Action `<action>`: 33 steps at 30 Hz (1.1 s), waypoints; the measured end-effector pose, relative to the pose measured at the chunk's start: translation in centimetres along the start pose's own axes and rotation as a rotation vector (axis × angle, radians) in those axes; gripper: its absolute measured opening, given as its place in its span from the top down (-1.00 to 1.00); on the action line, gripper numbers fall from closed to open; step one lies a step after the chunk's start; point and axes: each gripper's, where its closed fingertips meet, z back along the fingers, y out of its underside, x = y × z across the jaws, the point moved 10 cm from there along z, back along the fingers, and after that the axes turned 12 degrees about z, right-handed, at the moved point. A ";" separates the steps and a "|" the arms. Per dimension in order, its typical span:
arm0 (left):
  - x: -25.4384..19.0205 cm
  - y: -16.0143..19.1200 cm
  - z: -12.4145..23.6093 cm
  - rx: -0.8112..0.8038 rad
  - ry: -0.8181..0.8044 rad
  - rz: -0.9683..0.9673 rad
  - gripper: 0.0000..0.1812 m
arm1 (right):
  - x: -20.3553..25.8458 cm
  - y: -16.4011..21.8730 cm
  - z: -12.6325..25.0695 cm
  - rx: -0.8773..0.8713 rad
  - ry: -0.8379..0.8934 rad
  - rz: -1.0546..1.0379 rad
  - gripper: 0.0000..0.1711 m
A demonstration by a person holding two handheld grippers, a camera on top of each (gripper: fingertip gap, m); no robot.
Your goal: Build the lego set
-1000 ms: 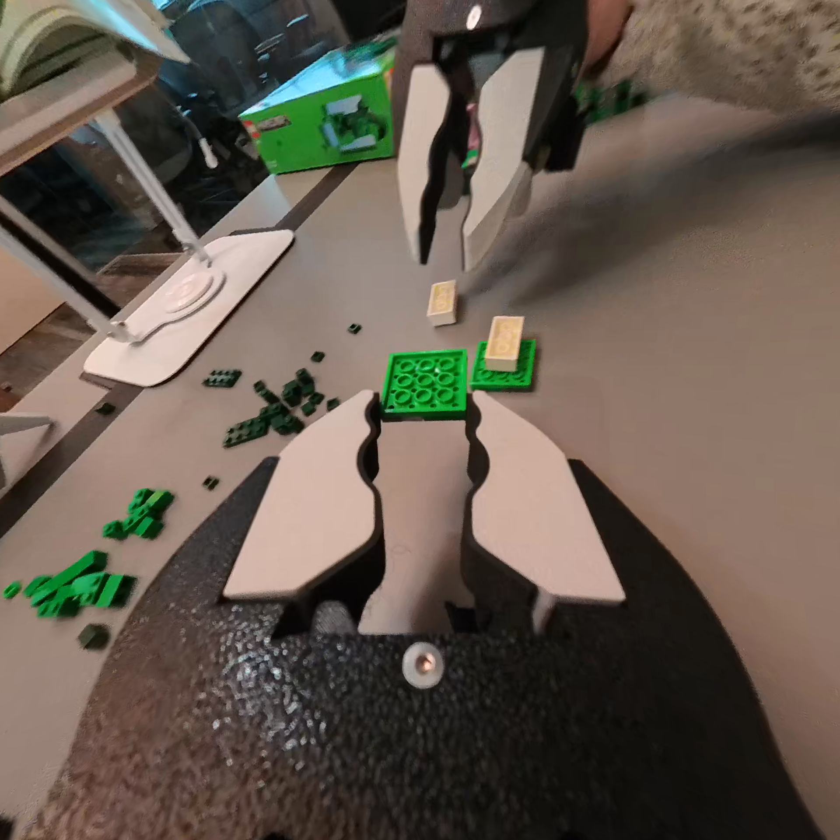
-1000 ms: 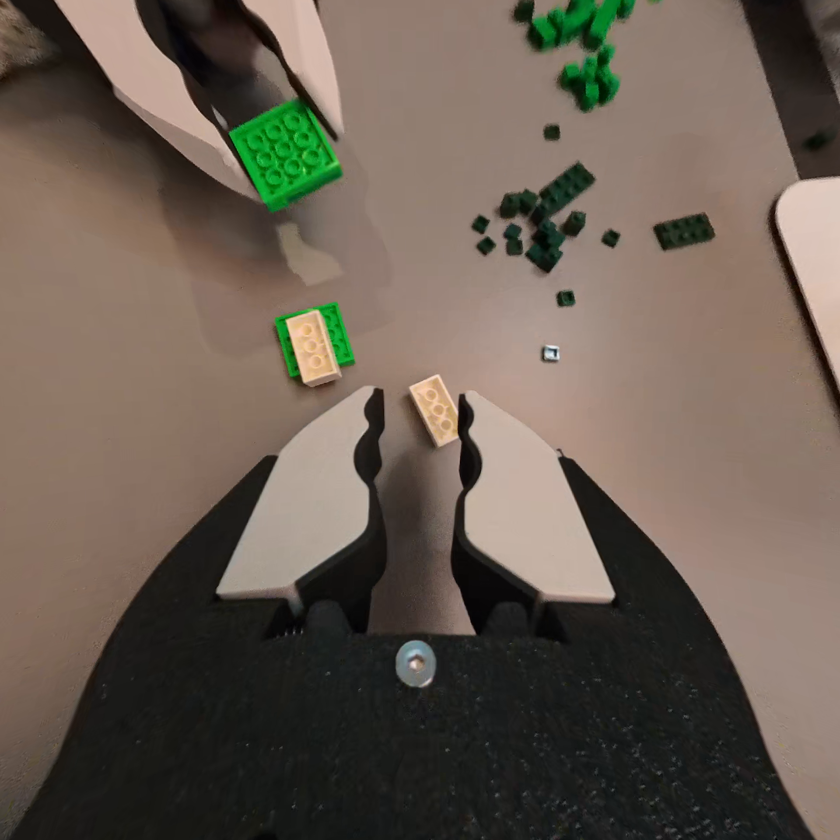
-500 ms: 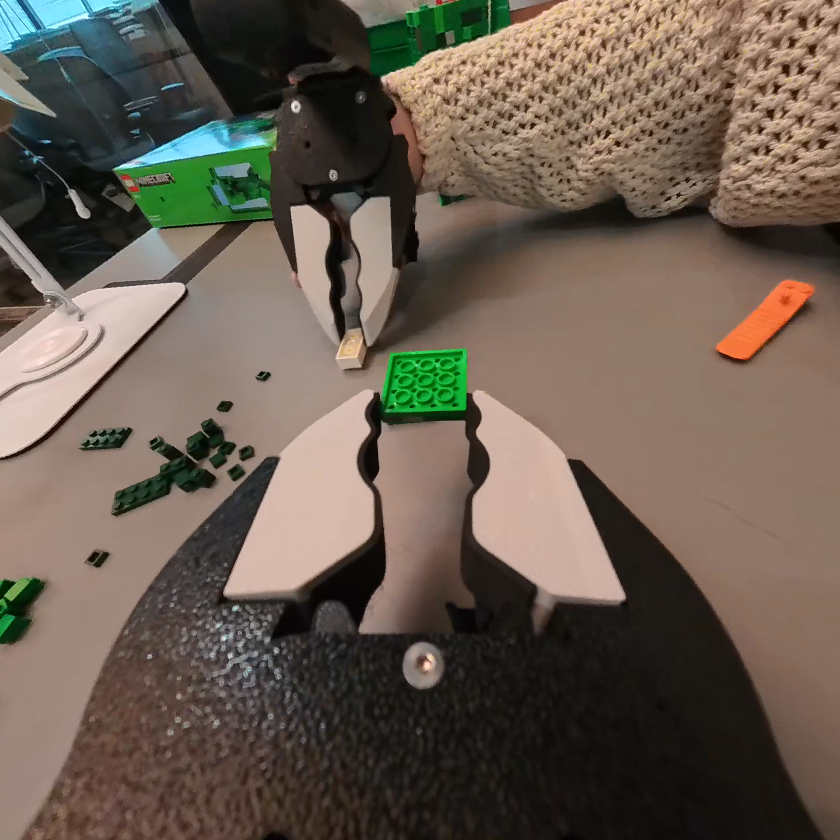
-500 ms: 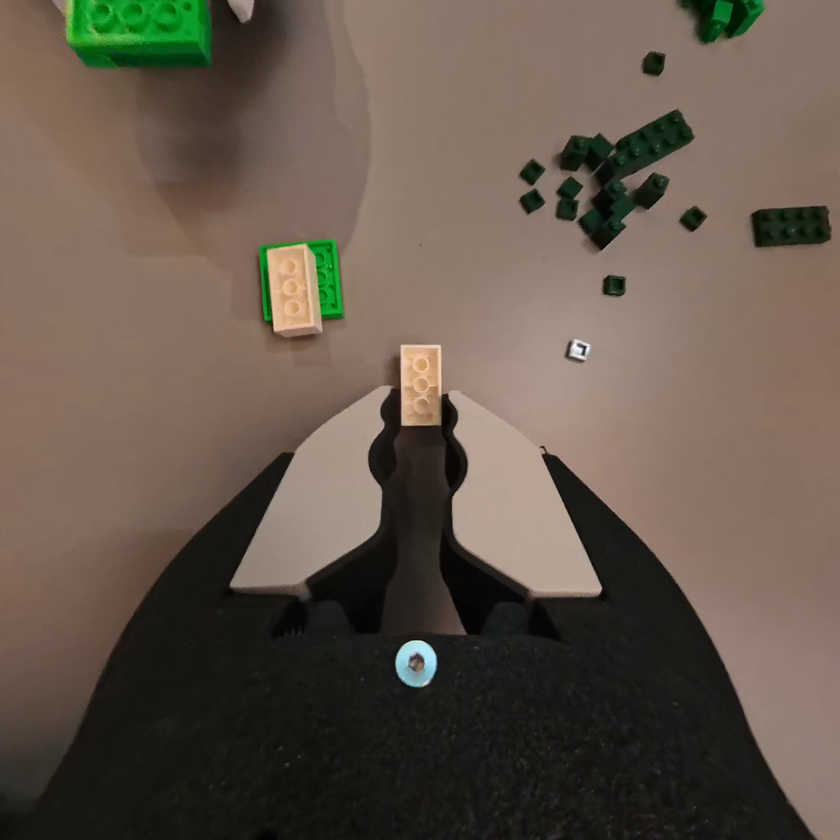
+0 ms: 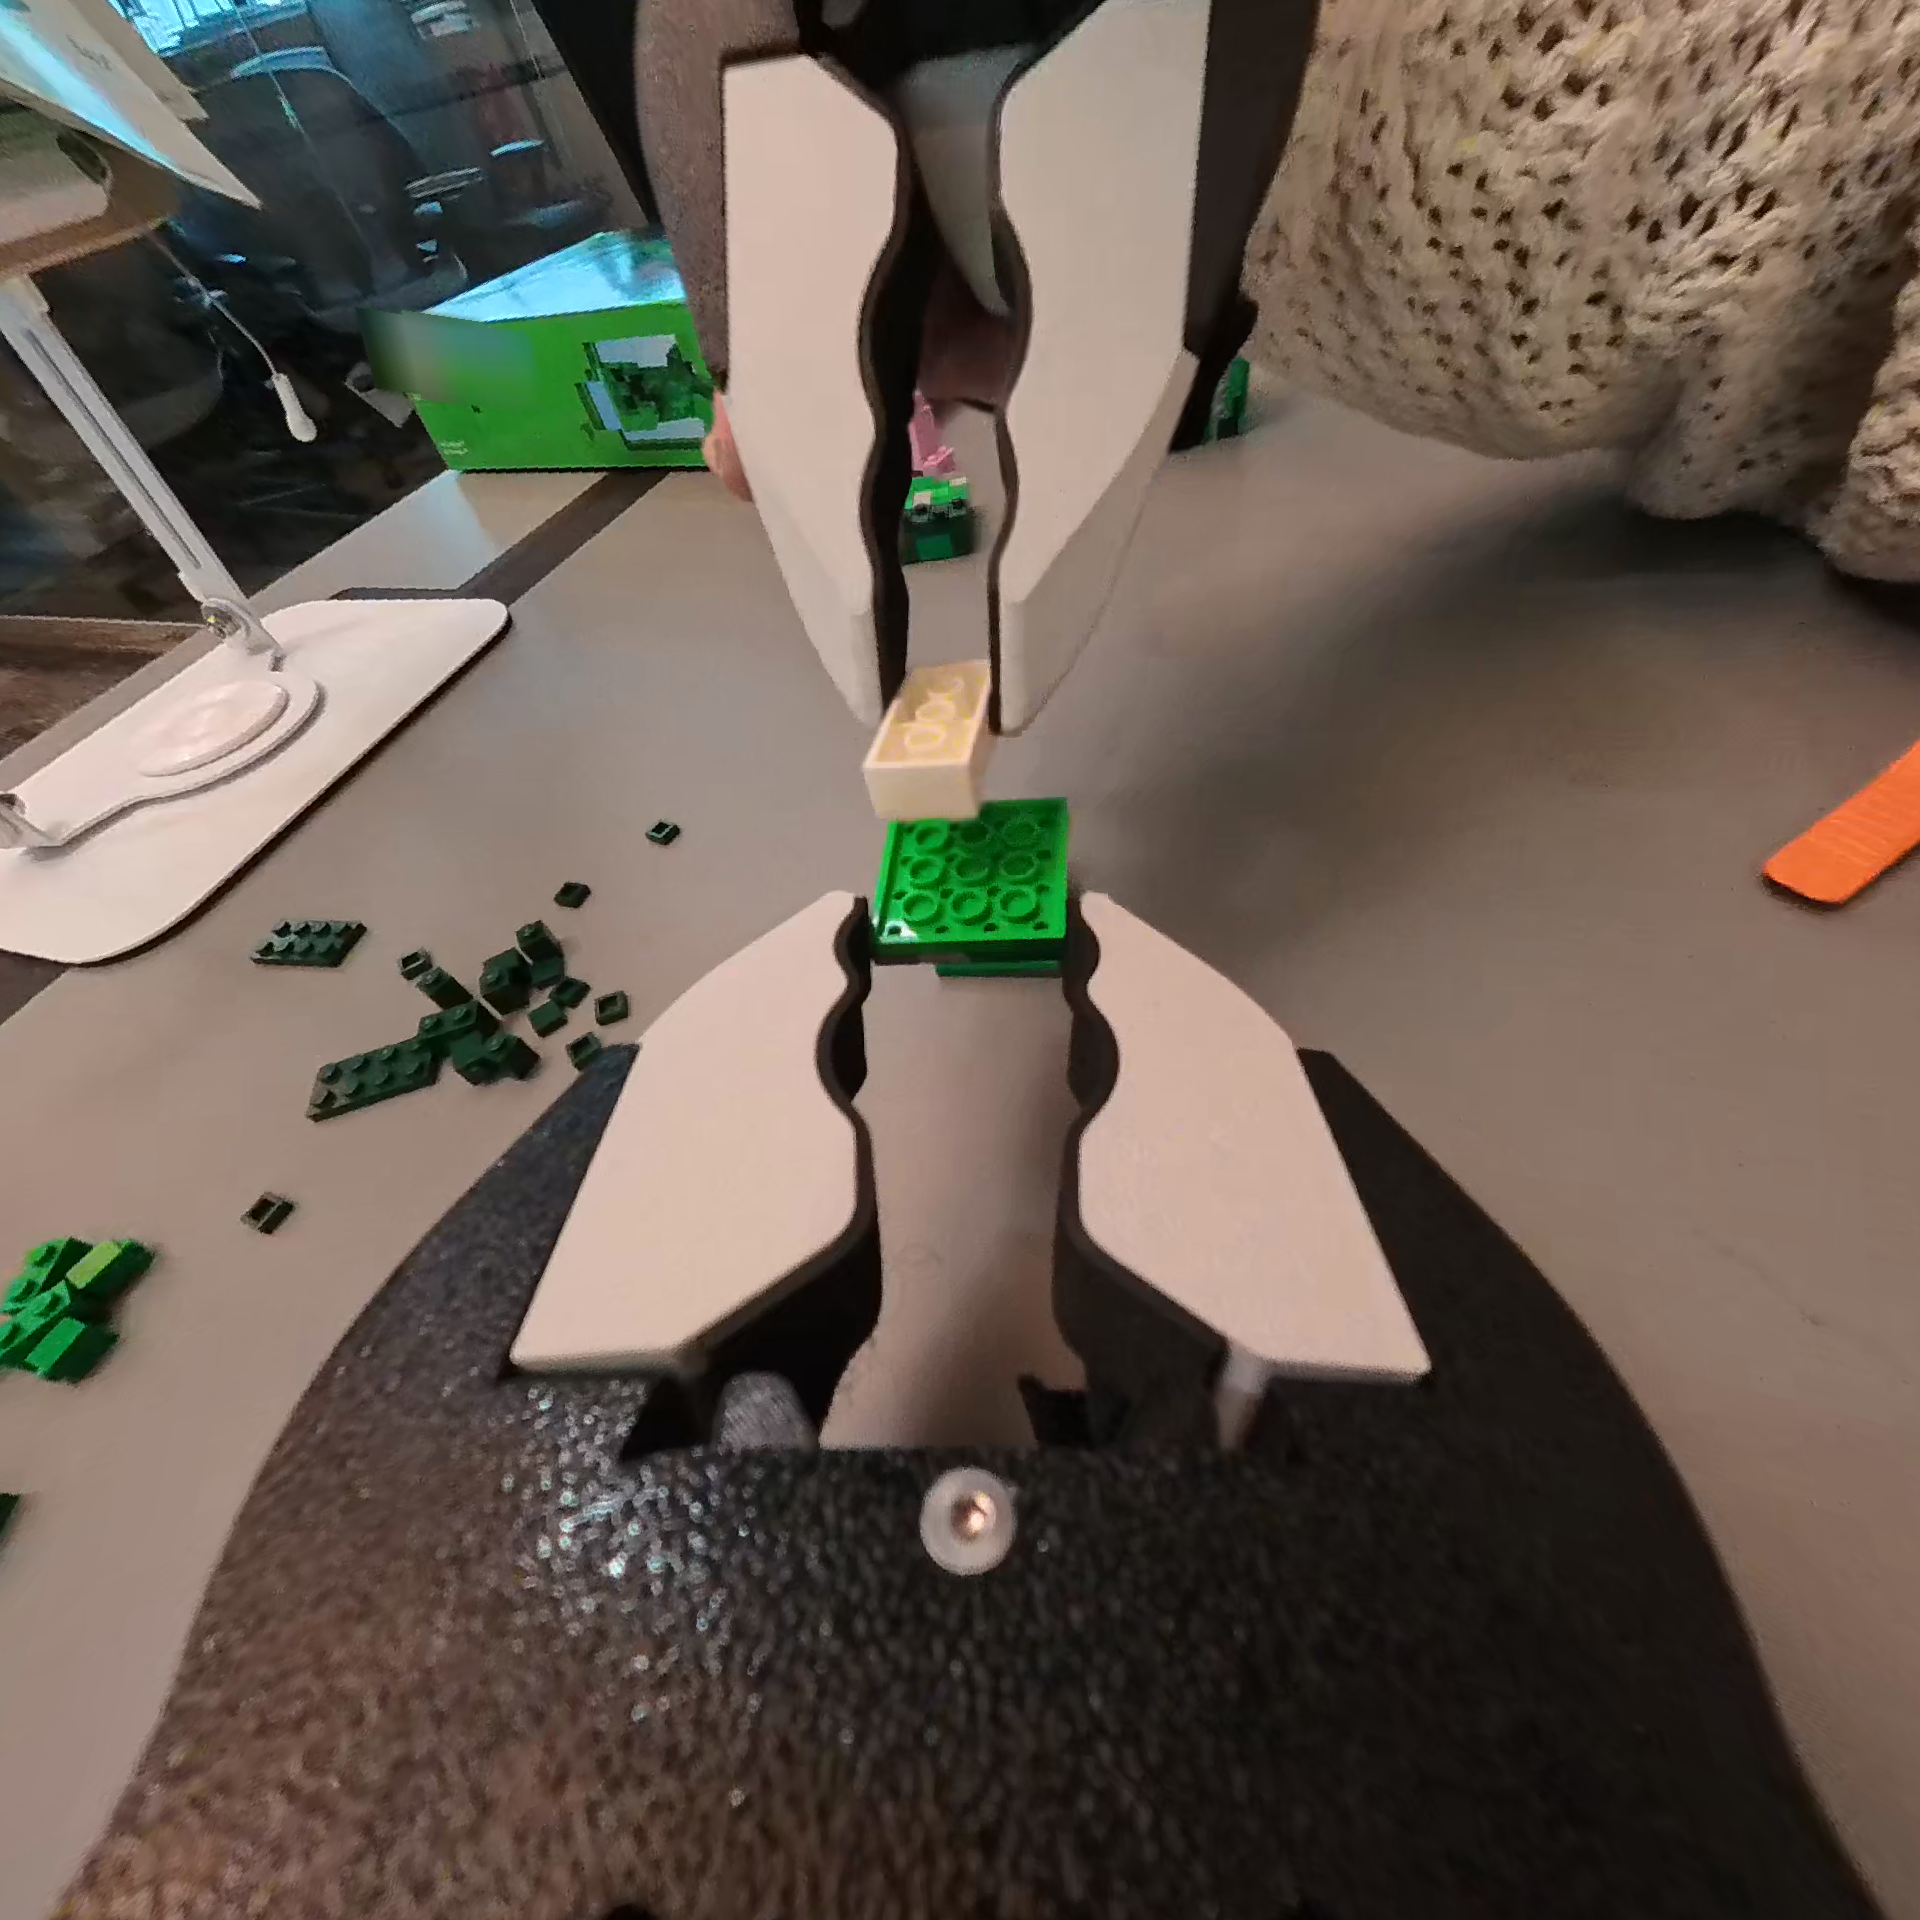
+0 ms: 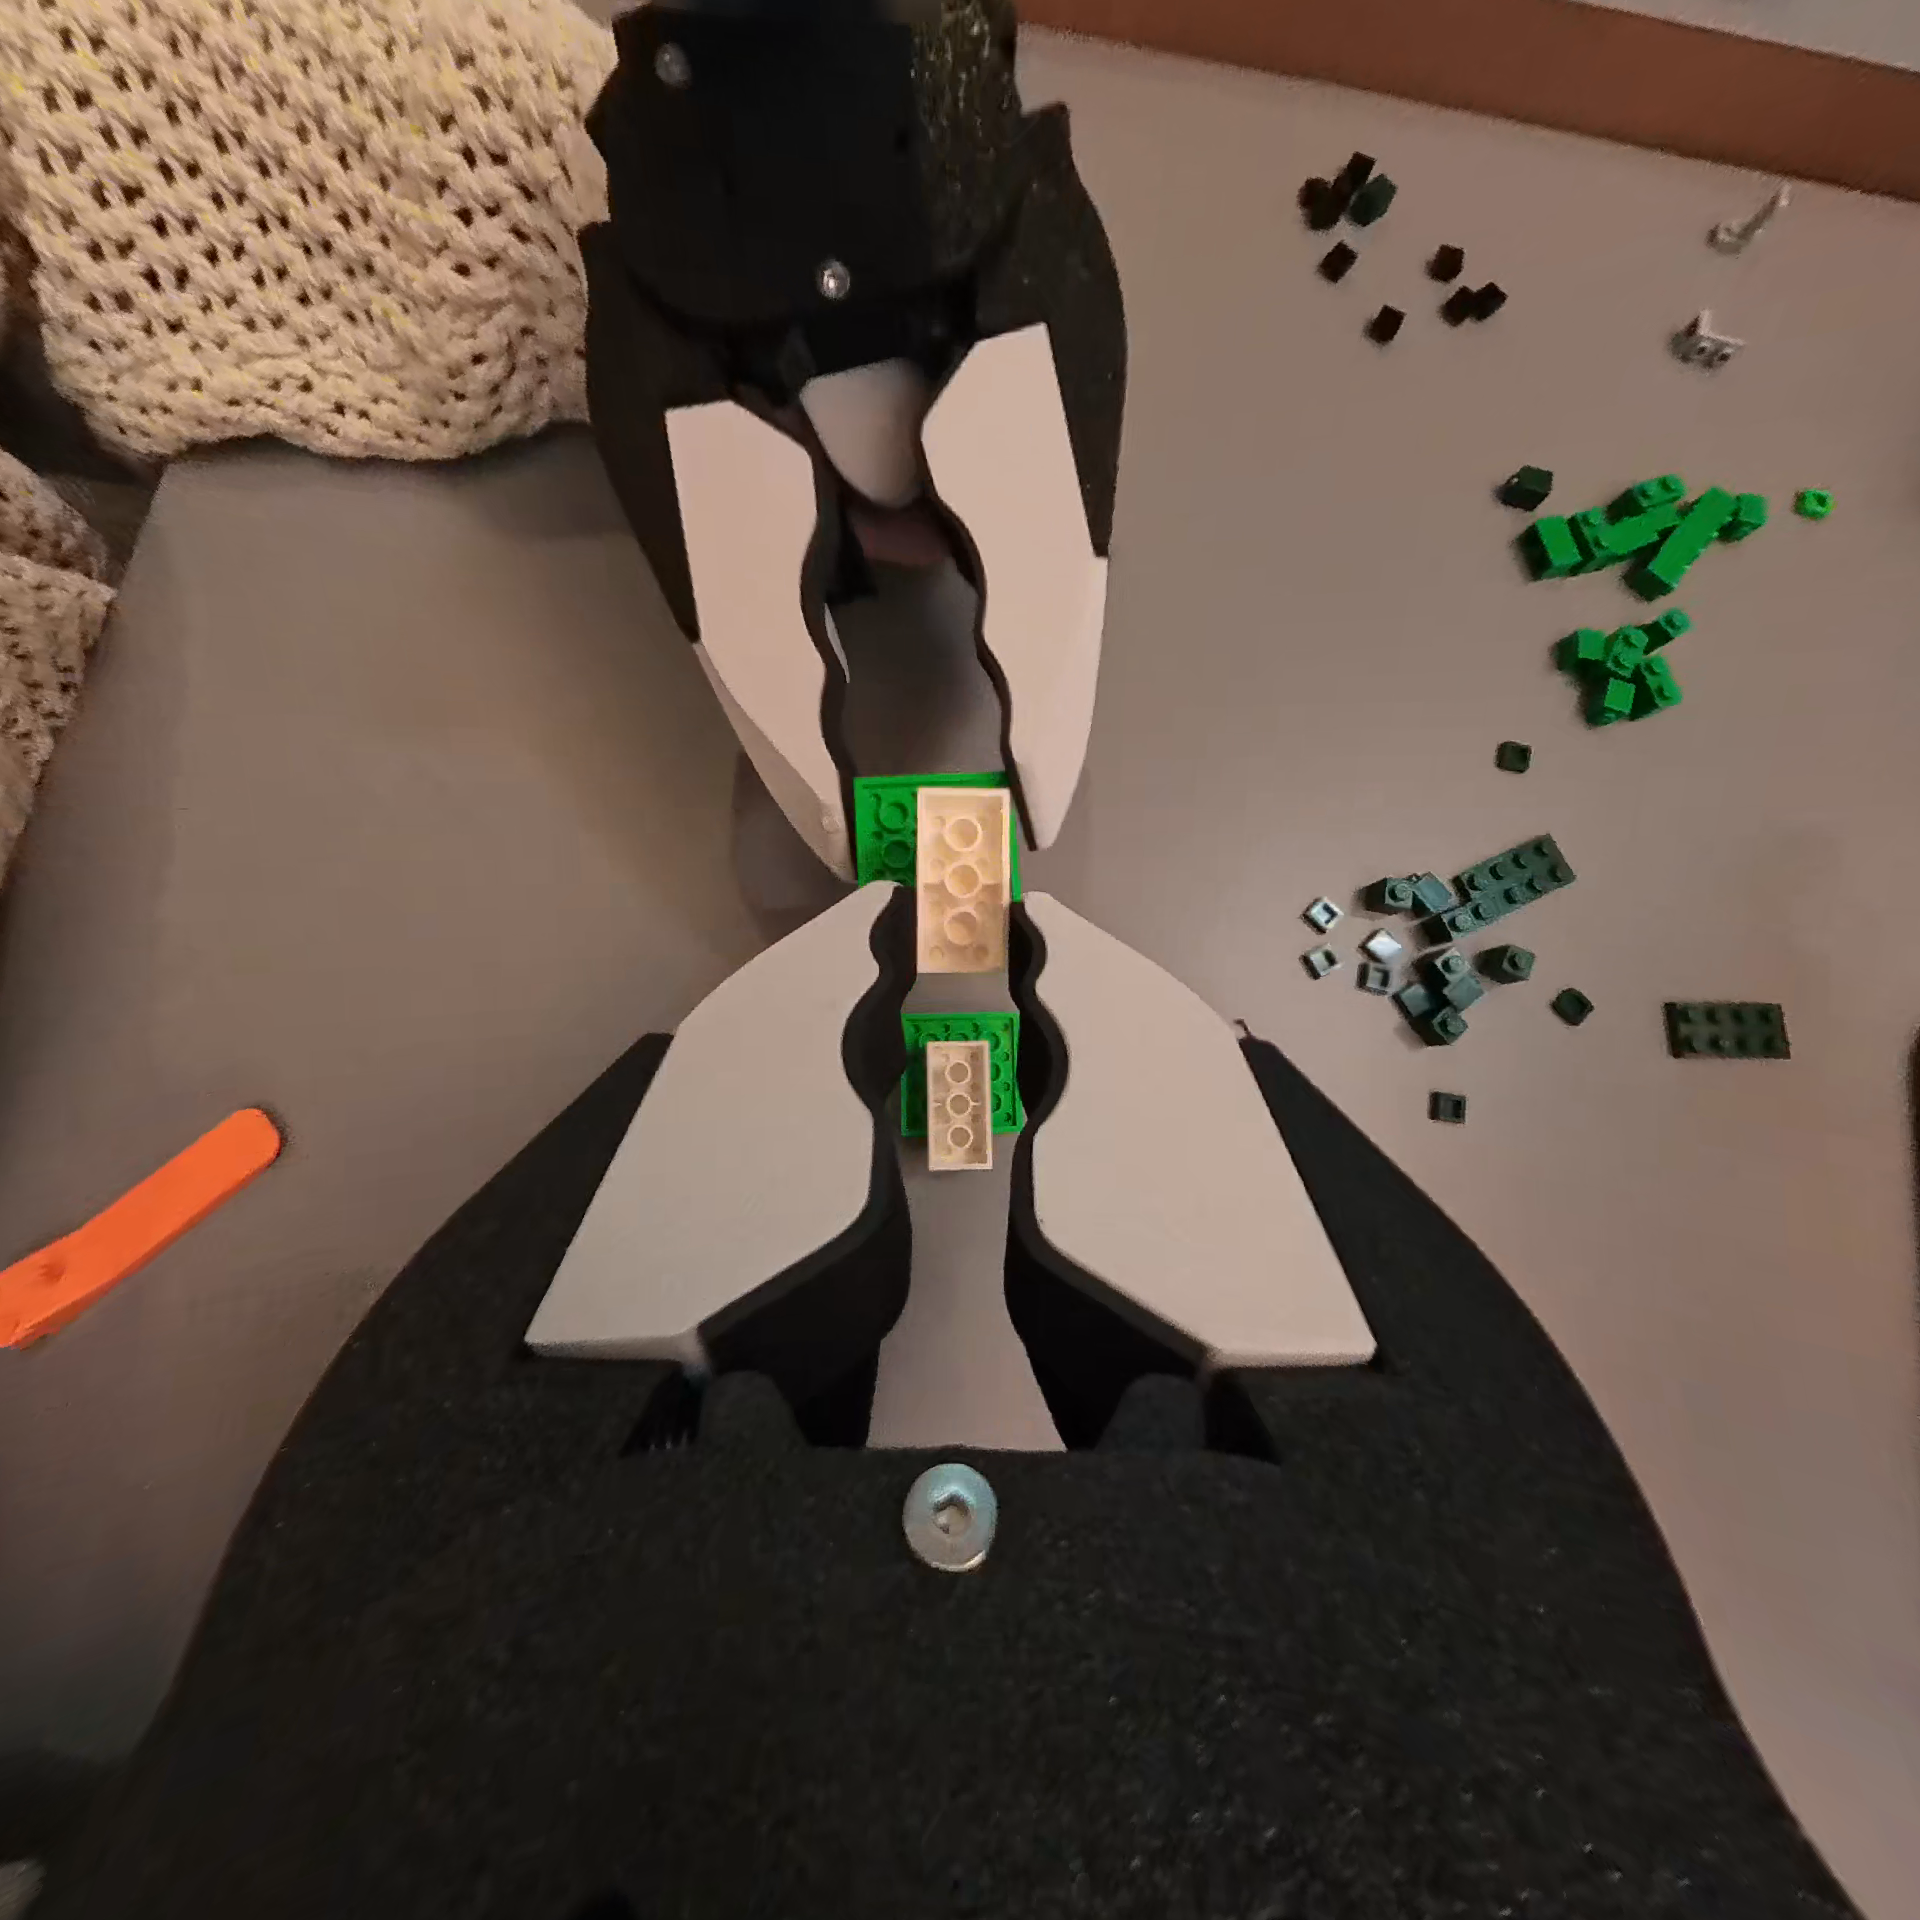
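Observation:
My left gripper (image 5: 968, 920) is shut on a bright green square plate (image 5: 971, 883) and holds it flat above the grey table. My right gripper (image 5: 940, 717) comes in from above, shut on a cream 2x3 brick (image 5: 930, 743) that hovers just over the plate's far edge. In the right wrist view, the cream brick (image 6: 961, 883) sits between my right gripper's (image 6: 961, 909) tips, over the right part of the green plate (image 6: 883, 831) held by the left gripper (image 6: 940, 831). Below them, a second green plate (image 6: 1006, 1081) with a cream brick (image 6: 958, 1107) on it lies on the table.
Dark green pieces (image 6: 1455, 935) and bright green pieces (image 6: 1631, 540) lie scattered to one side. An orange separator tool (image 6: 135, 1226) lies on the other side. A green set box (image 5: 561, 384) and a white stand base (image 5: 229, 748) stand at the back left. A knit sleeve (image 5: 1558, 260) is at the upper right. The tips of both grippers are at nearly the same place.
My right gripper shut on the loose cream brick, lifted it off the table and carried it over the green plate. My left gripper kept hold of the plate.

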 end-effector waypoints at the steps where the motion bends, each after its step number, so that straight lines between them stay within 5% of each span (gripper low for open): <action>1: 0.0 0.0 0.0 -0.001 0.001 0.000 0.61 | 0.0 -0.3 -0.1 0.027 -0.004 0.011 0.81; 25: -0.1 -0.2 0.0 -0.010 0.002 -0.008 0.61 | 0.6 -1.4 -0.7 0.192 -0.006 0.071 0.79; 33: 0.2 -0.8 0.5 -0.035 -0.029 0.045 0.61 | 1.7 -1.6 1.4 0.127 0.135 0.125 0.51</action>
